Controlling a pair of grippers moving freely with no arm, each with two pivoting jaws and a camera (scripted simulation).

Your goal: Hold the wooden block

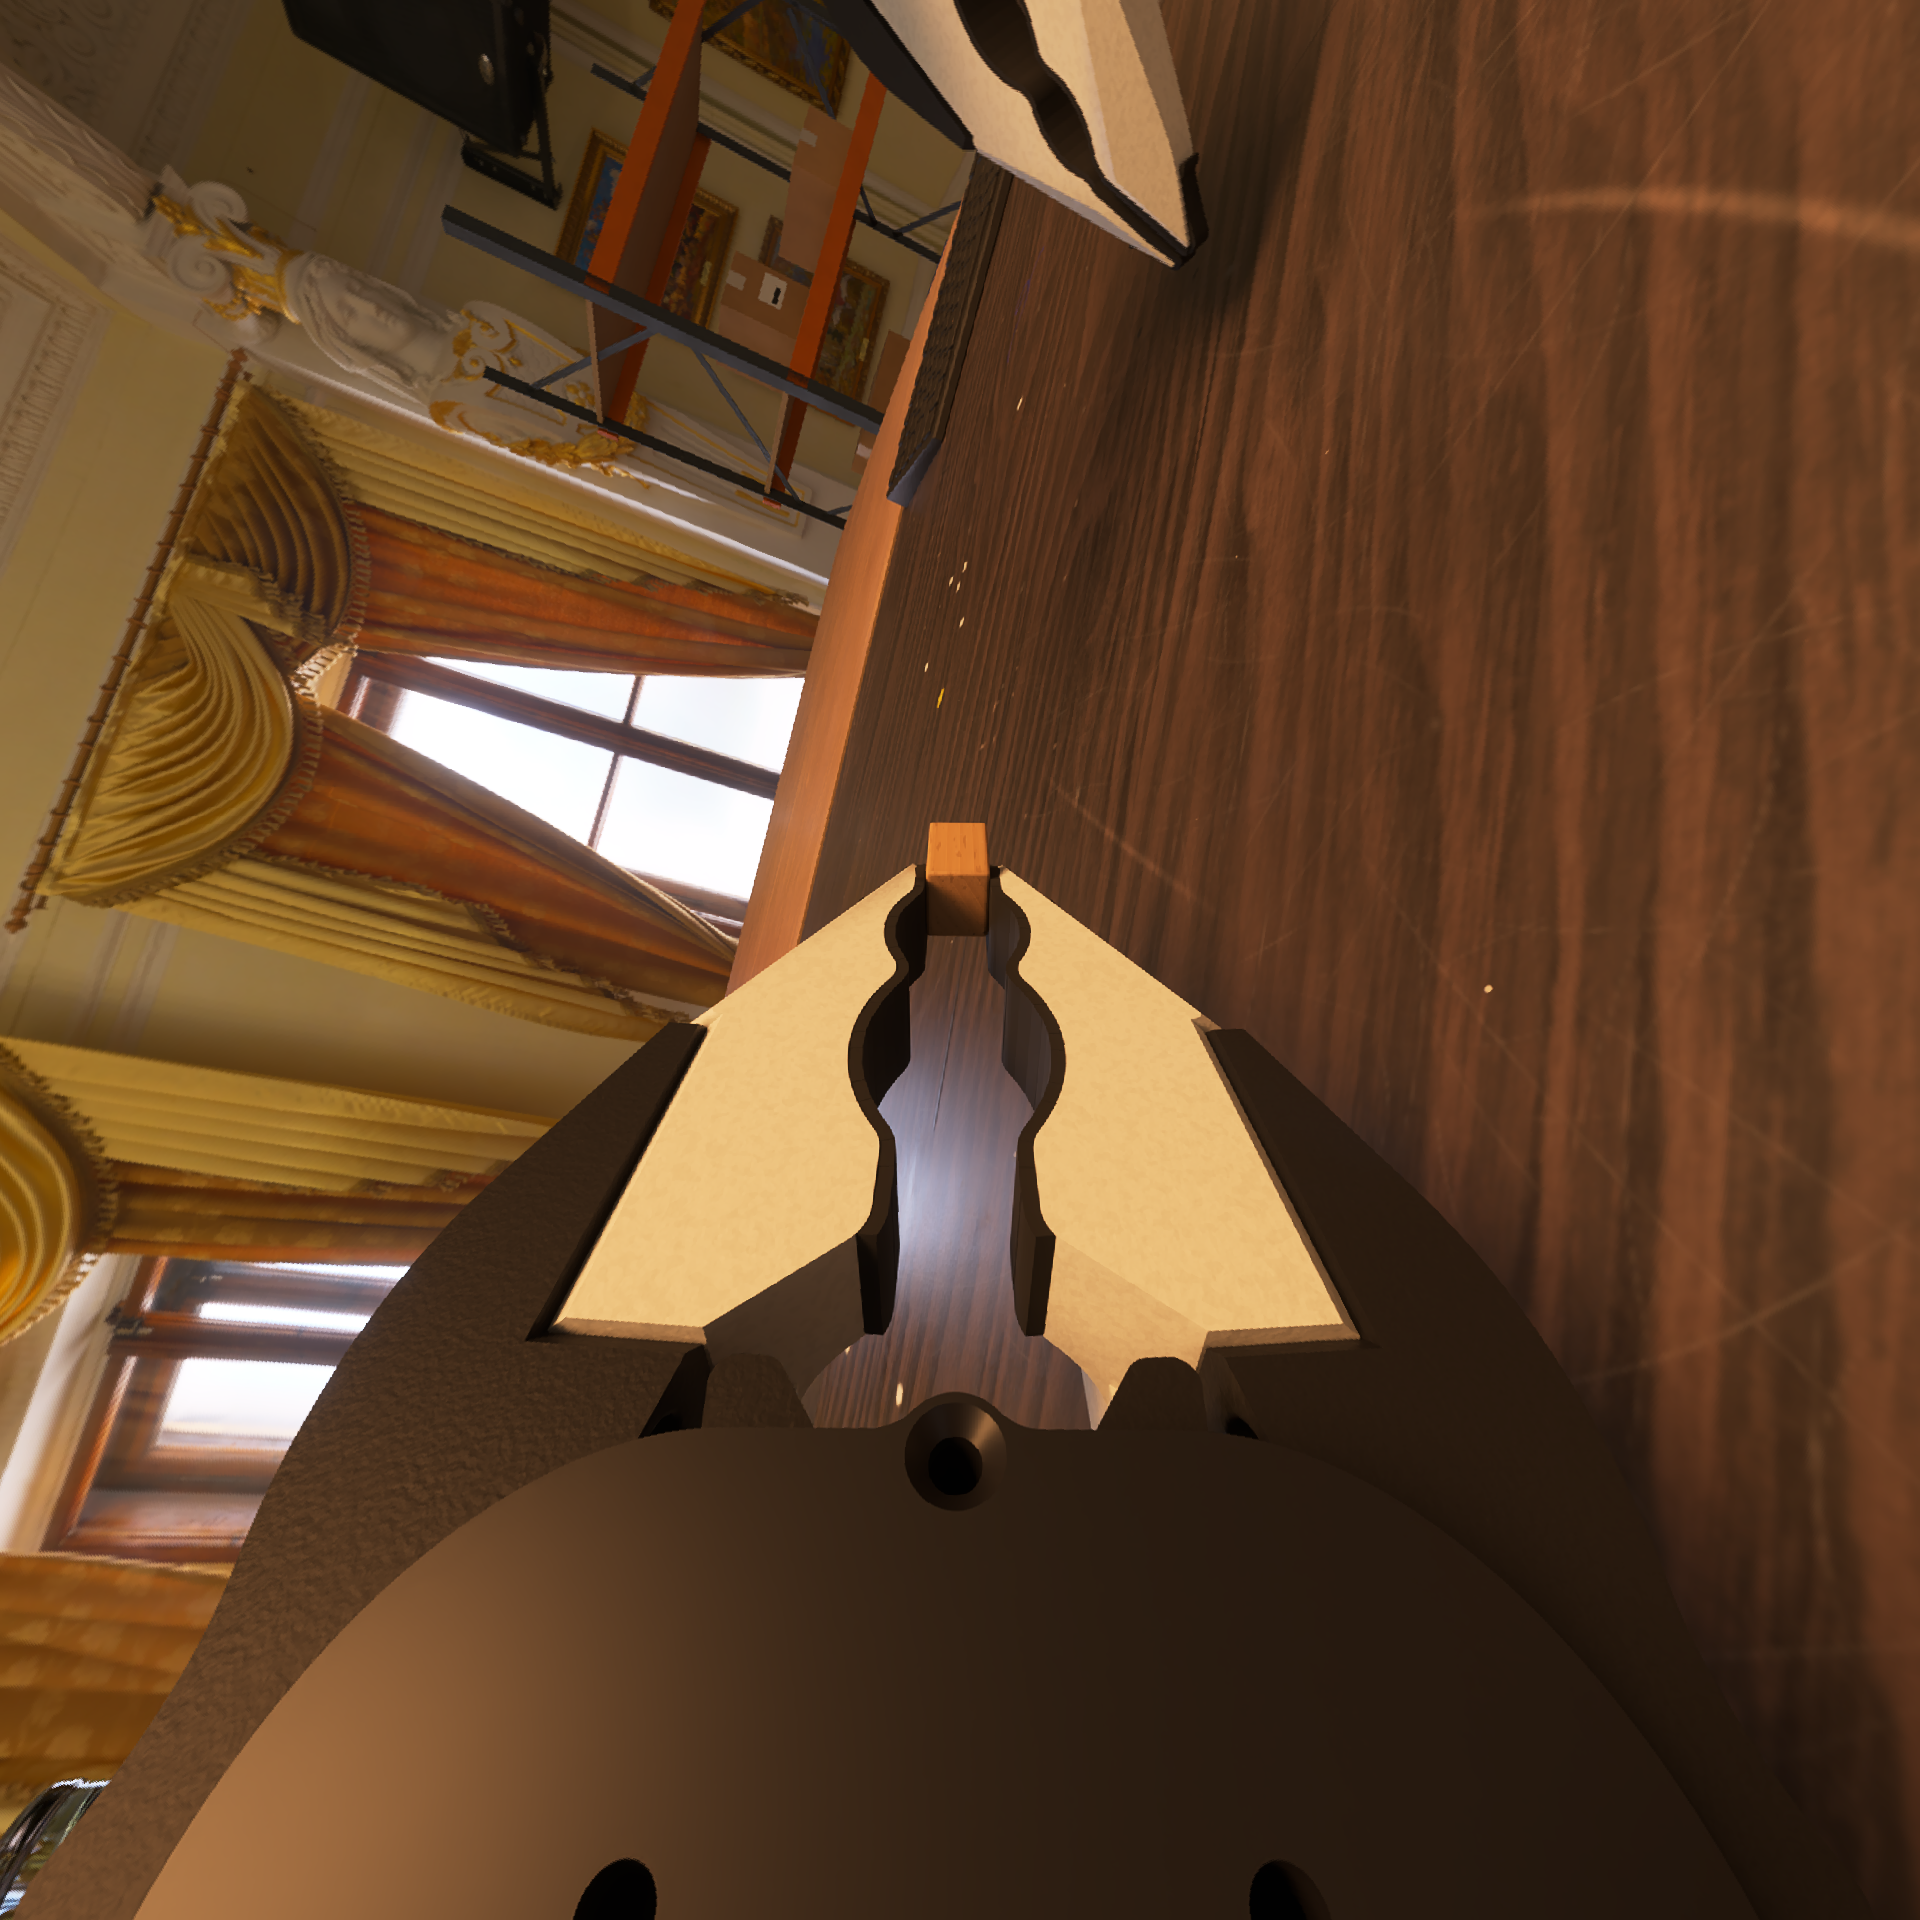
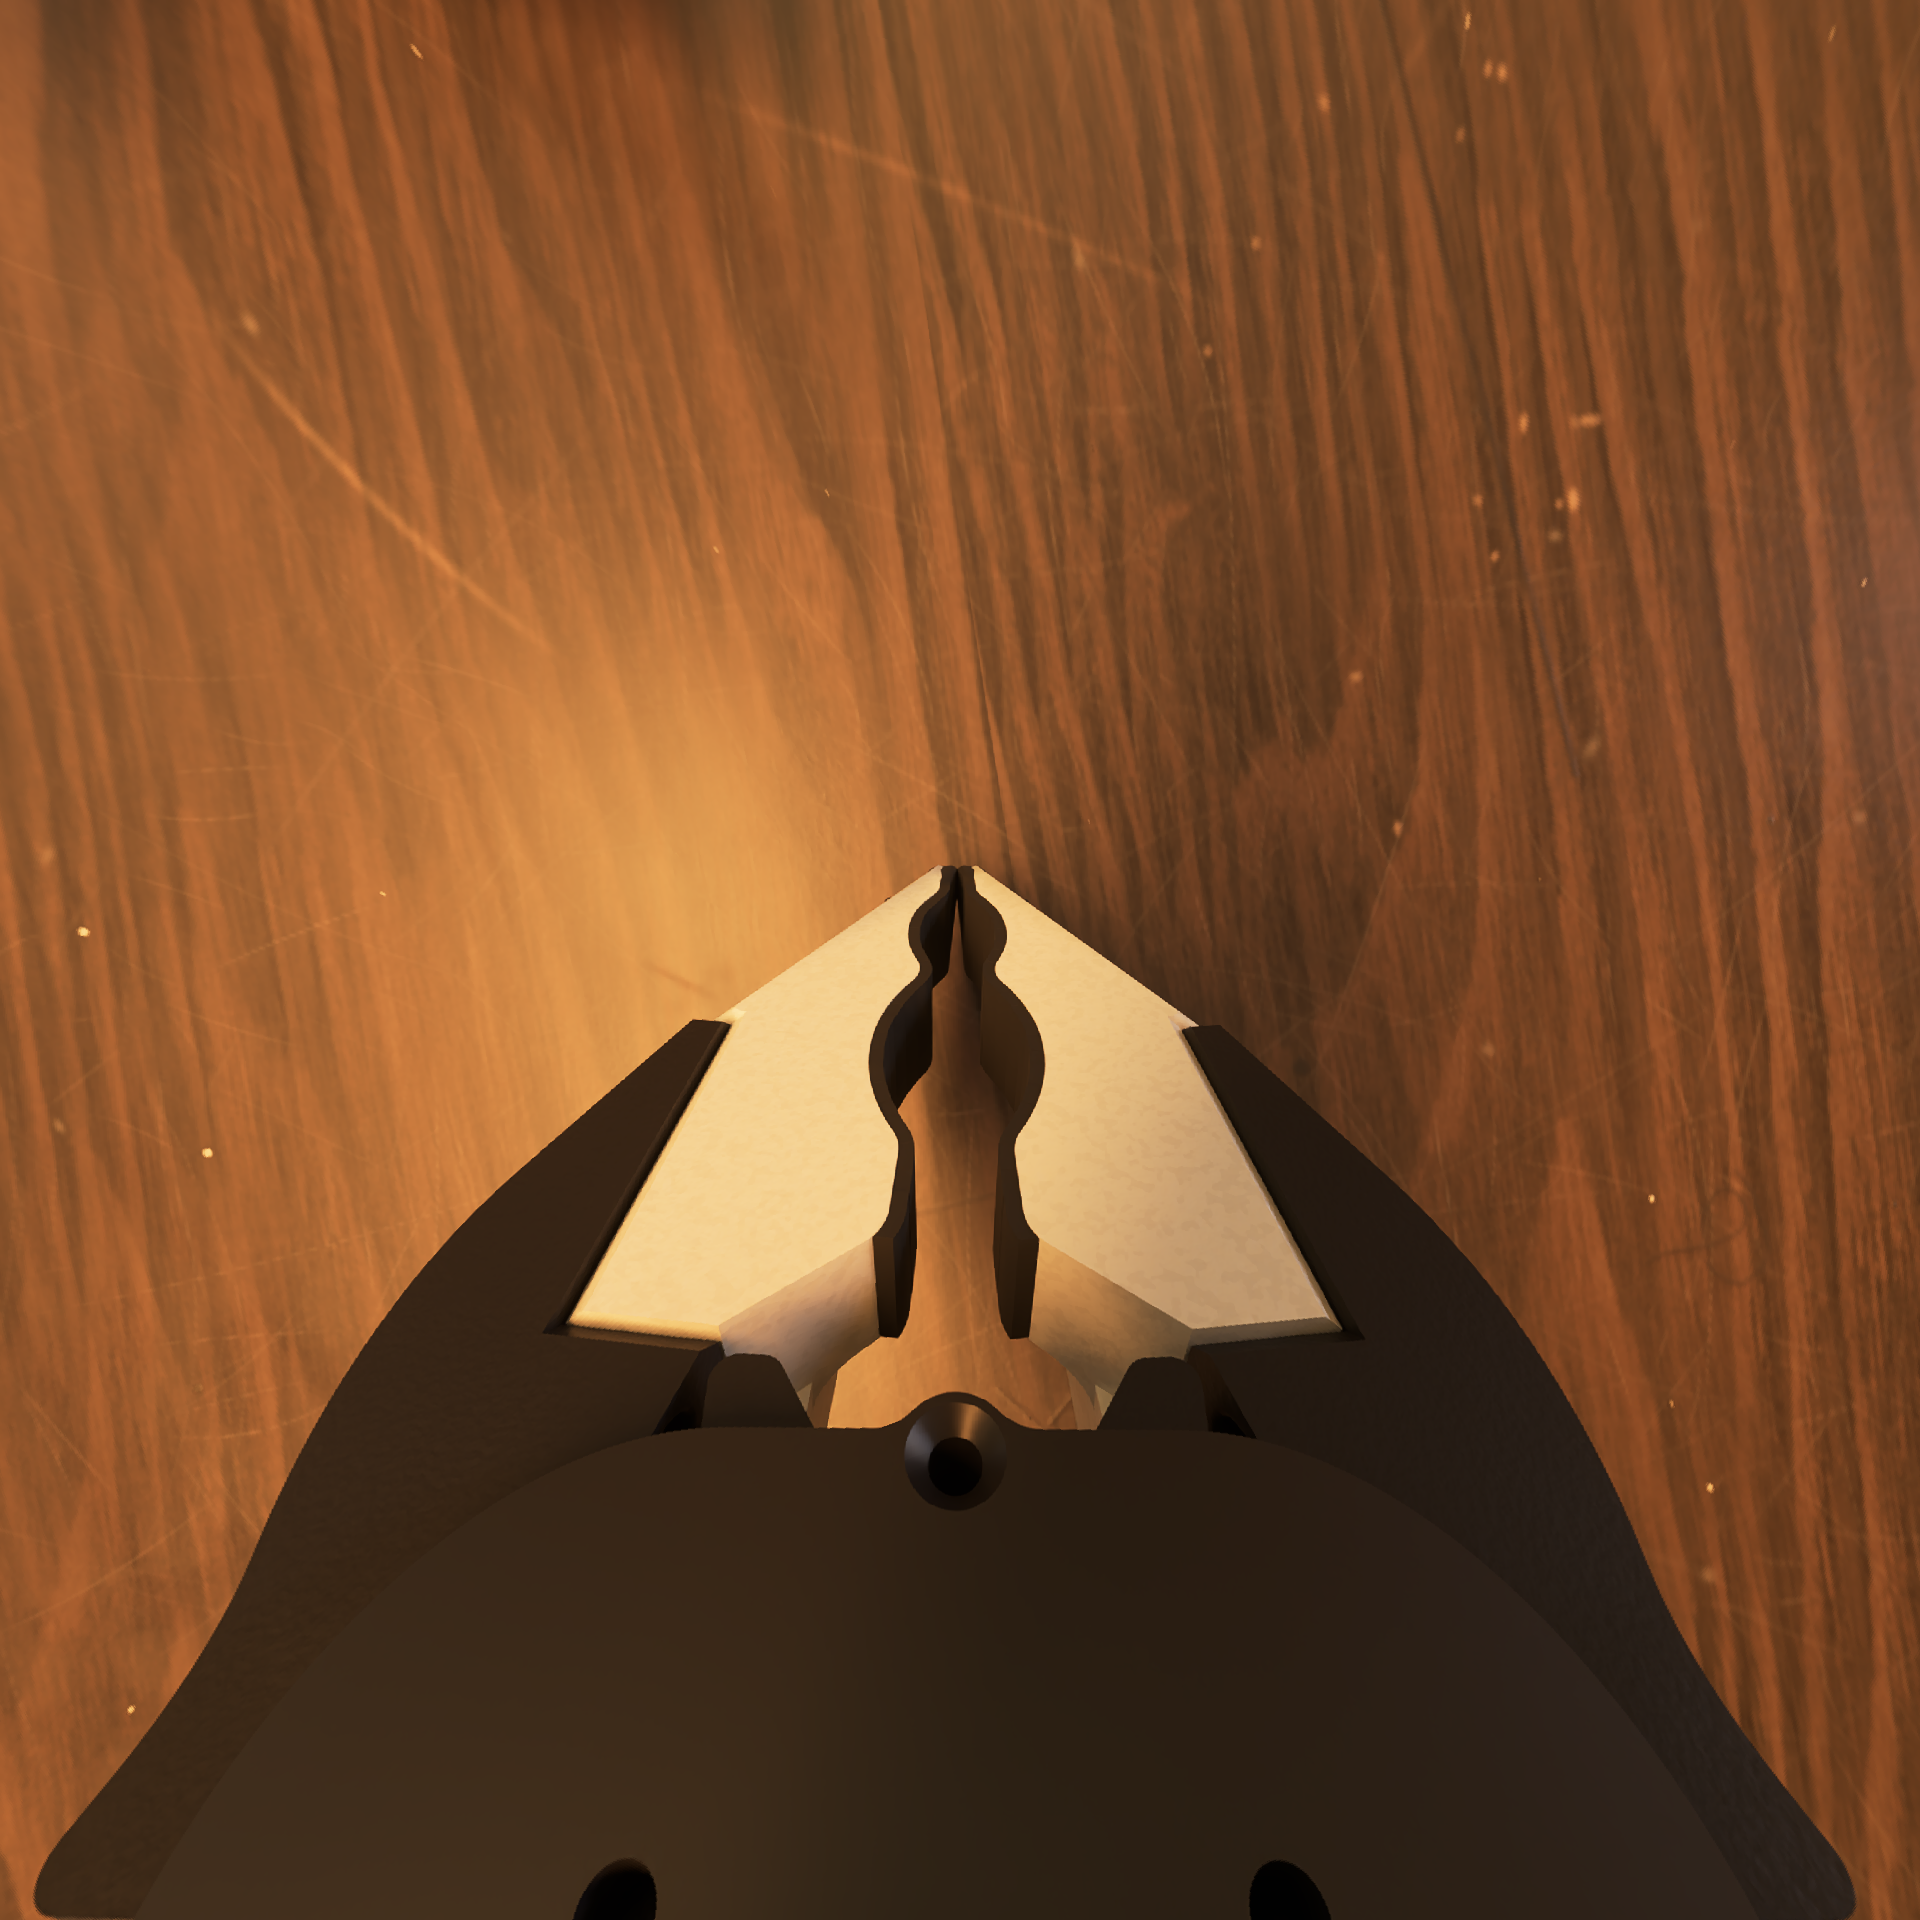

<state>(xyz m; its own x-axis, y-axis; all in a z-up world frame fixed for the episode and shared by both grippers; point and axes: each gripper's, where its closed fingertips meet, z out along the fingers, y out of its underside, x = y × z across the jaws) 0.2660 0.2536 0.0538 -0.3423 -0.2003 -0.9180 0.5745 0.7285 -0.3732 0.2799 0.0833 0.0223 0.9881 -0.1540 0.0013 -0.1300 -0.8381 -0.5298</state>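
A small light wooden block (image 1: 957, 878) sits between the tips of my left gripper (image 1: 957, 883), which is shut on it; the block's far end sticks out past the fingertips. The view is rolled sideways, with the dark wooden table (image 1: 1455, 831) on the right. My right gripper (image 2: 957, 871) is shut and empty, its tips together, pointing down at the bare wooden table (image 2: 935, 416). The right gripper also shows in the left wrist view (image 1: 1081, 125) at the top, above the table. The block does not show in the right wrist view.
The table's edge (image 1: 831, 665) runs up the middle of the left wrist view. Beyond it are a metal shelving rack (image 1: 717, 291), curtained windows (image 1: 623, 769) and a dark mat (image 1: 951, 343) near the table's far end.
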